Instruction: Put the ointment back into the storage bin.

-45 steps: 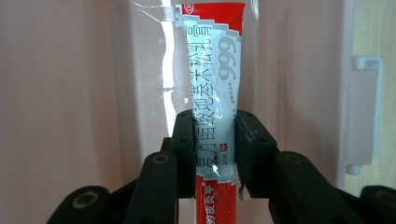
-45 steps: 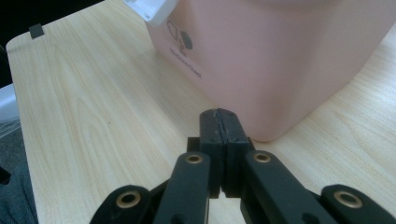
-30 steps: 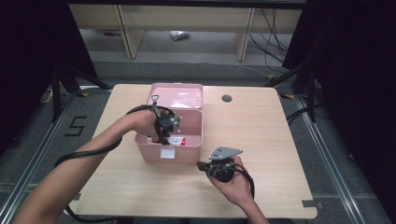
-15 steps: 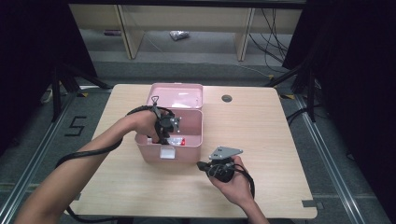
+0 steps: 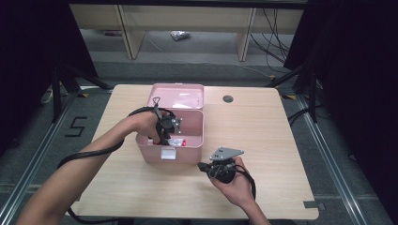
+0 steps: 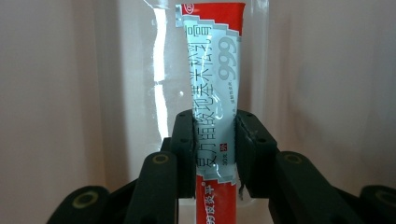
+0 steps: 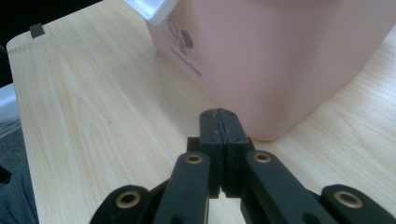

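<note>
Left gripper pinches a tube inside the pink box on the wooden table; right gripper pressed together.

Layout: box at desk centre, one gripper in it, one in front of it.

The open box sits mid-frame on the desk, its lid standing behind it toward the top of the frame. The left gripper reaches into the box from the left, a tube between its jaws, inside the box. The right gripper rests lower right of the box, just beside its front corner. A grommet hole lies upper right of the lid.
</note>
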